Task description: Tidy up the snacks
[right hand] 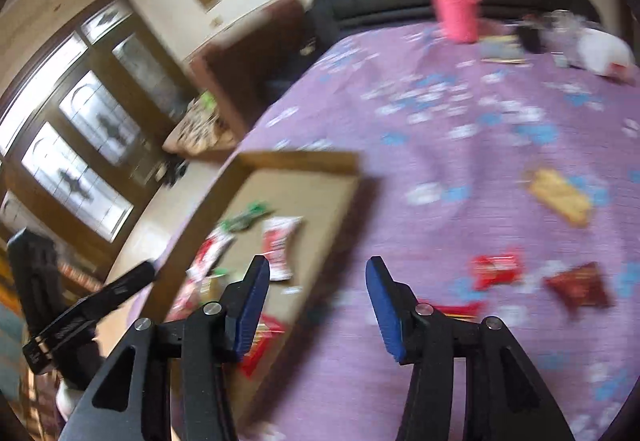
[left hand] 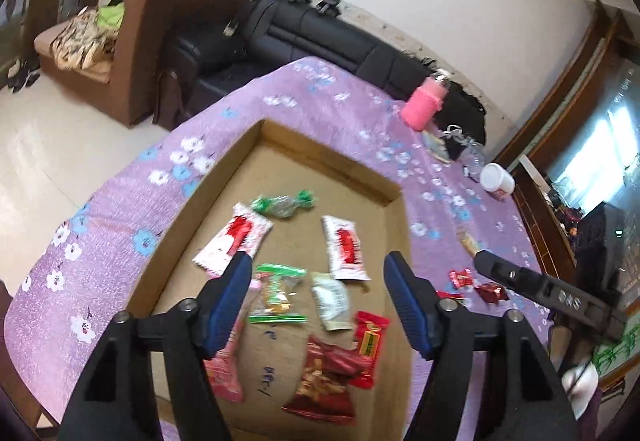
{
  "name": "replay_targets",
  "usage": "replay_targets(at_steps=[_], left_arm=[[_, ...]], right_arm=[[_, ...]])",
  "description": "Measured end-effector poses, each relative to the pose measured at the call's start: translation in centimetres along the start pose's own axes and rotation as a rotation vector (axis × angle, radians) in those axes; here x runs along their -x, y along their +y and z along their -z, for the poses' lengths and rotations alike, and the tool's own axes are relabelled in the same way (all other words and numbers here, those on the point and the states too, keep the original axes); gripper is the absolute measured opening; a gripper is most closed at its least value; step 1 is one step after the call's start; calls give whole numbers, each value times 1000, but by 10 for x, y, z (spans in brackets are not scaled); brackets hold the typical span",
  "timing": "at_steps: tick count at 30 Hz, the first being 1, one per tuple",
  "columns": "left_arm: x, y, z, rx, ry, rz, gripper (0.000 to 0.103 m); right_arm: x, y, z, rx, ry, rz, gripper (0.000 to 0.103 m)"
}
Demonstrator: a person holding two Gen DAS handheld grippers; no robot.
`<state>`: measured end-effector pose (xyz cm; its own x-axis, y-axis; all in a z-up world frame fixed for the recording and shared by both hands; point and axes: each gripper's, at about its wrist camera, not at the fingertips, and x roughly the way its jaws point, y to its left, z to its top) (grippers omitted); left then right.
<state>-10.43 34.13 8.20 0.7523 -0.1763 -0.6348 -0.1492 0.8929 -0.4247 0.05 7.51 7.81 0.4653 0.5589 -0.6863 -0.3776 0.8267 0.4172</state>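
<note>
A shallow cardboard box (left hand: 224,177) sits on the purple flowered cloth (left hand: 120,209) and holds several wrapped snacks, among them a green candy (left hand: 283,203) and a white and red packet (left hand: 346,253). My left gripper (left hand: 318,263) is open and empty above the box. My right gripper (right hand: 318,269) is open and empty over the box's right wall (right hand: 320,261); it also shows in the left wrist view (left hand: 486,259). On the cloth to the right lie a red packet (right hand: 496,271), a dark red packet (right hand: 578,287) and a yellow bar (right hand: 560,195). The right wrist view is blurred.
A pink bottle (left hand: 422,103) stands at the table's far side, with a white cup (left hand: 497,181), a clear bottle and small items near it. A black sofa (left hand: 320,37) and a brown armchair (left hand: 132,53) stand beyond the table.
</note>
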Motion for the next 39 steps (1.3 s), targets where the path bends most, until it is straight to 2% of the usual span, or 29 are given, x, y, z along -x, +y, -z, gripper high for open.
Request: replay_targets(at_steps=[3,8,11,15,22,25,28,31,36,38,39], left_arm=[[-2,-23,4,-38,13,42,70],[-25,-69,17,-129,85,97,70],[-39,-95,31,-216,135,109,70],[-55,-130,46,-360,181,107,70],[-82,-156,52,-467,235,79,70],[-99,-172,56,-538,265,64,70],[-119,-187,63,-624,299,48,70],[-137,-198,68,-697,320,39,70],[-167,-211,75,-778,353,-18,70],[-174,-212,78,-784,374,-16,59],[-173,-212,77,-763,392,28,33]], right_arm=[[17,-41,3,-58,-18,75,54],[20,-81,17,-123,8,115,54],[12,-89,23,-147,21,117,54],[-14,-95,14,-181,61,115,54],[-43,-97,-6,-184,82,187,54],[-52,-91,-10,-99,103,279,20],[-49,-96,-10,-83,114,259,14],[-37,-112,-7,-111,107,229,14],[-10,-131,-1,-146,84,190,14],[-1,-135,0,-156,74,177,14],[5,-137,1,-164,67,161,14]])
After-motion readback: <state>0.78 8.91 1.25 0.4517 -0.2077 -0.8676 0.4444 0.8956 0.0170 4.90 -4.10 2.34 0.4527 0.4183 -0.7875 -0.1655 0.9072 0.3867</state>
